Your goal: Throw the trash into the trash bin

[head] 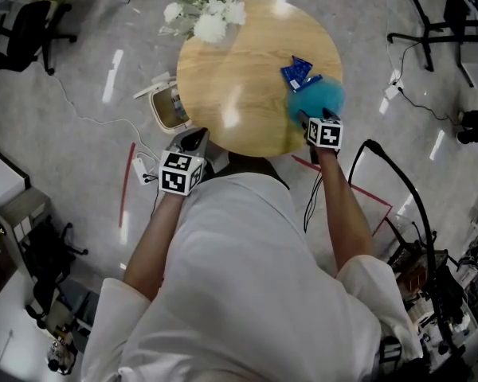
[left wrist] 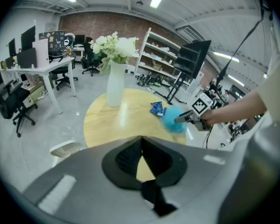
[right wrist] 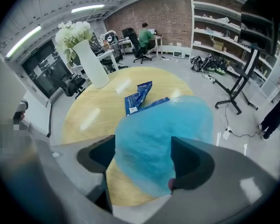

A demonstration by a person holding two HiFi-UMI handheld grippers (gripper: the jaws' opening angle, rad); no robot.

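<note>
Worktop (head: 239, 78): pale wood, smooth, glossy (ceiling lights reflect in it). Blue cap (right wrist: 158, 134): thin, matt, crinkled cloth, half sheer. Wrapper (head: 296, 70): glossy blue foil. Vase (left wrist: 115, 85): smooth, white, matt.

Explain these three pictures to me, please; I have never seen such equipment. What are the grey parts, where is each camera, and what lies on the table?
There is no robot here: a person holds a two-jaw gripper in each hand. The head view looks down from the person's head. The other two cameras ride on the grippers and look along their jaws, which are the grey and black shapes. On the round wooden table are a white vase of flowers, a blue wrapper and a fluffy blue thing. The right gripper has its jaws wide apart around the fluffy blue thing, not yet gripping it. The left gripper is shut and empty. A white bin stands on the floor beside the table.
</note>
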